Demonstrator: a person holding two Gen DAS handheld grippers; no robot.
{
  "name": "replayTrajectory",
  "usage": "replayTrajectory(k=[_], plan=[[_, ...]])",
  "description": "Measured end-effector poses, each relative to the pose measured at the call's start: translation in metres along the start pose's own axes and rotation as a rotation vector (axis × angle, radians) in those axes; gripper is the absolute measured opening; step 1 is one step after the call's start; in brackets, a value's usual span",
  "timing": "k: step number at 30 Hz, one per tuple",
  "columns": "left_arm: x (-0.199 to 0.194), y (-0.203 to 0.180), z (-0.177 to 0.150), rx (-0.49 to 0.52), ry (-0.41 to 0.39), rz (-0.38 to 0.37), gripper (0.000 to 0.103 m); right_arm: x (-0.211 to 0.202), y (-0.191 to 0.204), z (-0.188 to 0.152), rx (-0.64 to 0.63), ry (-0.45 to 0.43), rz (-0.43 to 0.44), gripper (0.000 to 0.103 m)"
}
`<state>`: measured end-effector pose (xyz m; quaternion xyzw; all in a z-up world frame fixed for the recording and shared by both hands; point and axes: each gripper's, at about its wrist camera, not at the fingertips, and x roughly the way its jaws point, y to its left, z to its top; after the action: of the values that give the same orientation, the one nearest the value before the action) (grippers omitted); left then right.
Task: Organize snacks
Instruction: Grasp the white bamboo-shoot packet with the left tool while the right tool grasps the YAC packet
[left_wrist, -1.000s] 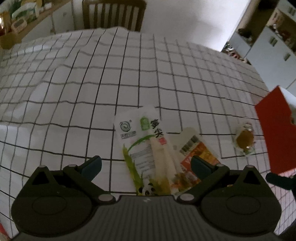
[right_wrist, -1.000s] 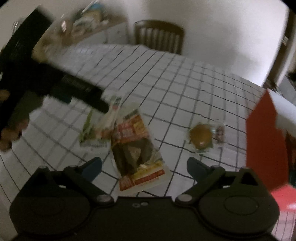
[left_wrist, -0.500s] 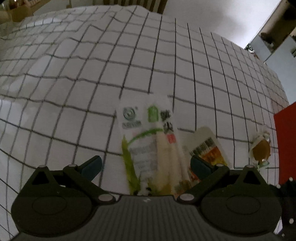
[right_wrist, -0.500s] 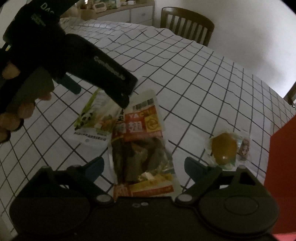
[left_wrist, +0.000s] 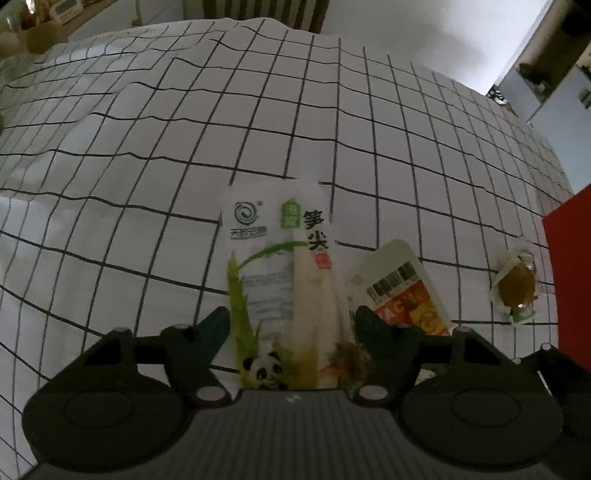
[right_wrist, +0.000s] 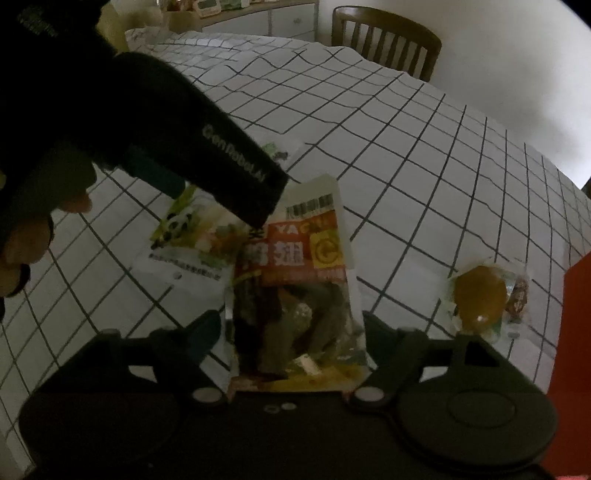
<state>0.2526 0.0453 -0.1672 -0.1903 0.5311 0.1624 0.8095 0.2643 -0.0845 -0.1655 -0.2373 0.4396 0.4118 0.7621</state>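
Note:
A white-and-green bamboo shoot packet with a panda print lies flat on the checked tablecloth. My left gripper points steeply down over its near end. Its jaws are closing, the packet lies between them, and the pads stand just off its edges. Beside it lies a red-and-yellow packet of dark snack. My right gripper straddles this packet with its jaws closing and the pads at the packet's sides. A brown egg in a clear wrapper rests further right.
A red box stands at the right edge of the cloth, just past the egg. In the right wrist view, the left tool's black housing and the hand holding it fill the upper left. A wooden chair stands behind the table.
Both grippers have come down closer over their packets. Both pairs of jaws have narrowed from wide open to the packets' sides. The packets have not moved.

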Motion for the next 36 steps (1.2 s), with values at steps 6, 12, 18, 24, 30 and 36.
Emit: replayTrajectory(k=[6,12,18,24,30,36], plan=[[-0.003,0.005,0.001,0.001,-0.001,-0.031,0.064,-0.004,0.005,-0.004,0.018,-0.012,-0.039,0.070],[-0.005,0.016,-0.001,0.004,-0.012,-0.071,0.058,-0.011,0.017,-0.013,0.025,-0.017,-0.070,0.062],[-0.010,0.022,0.000,-0.026,-0.018,-0.118,0.048,-0.019,0.014,-0.026,0.098,-0.015,-0.077,0.060],[-0.015,0.026,-0.001,-0.058,-0.005,-0.175,0.033,-0.045,0.005,-0.043,0.200,-0.036,-0.074,0.061],[-0.014,0.034,-0.003,-0.093,0.025,-0.199,0.004,-0.065,0.001,-0.055,0.253,-0.062,-0.089,0.061],[-0.015,0.045,-0.009,-0.094,0.029,-0.197,0.002,-0.082,0.002,-0.062,0.292,-0.094,-0.093,0.061]])
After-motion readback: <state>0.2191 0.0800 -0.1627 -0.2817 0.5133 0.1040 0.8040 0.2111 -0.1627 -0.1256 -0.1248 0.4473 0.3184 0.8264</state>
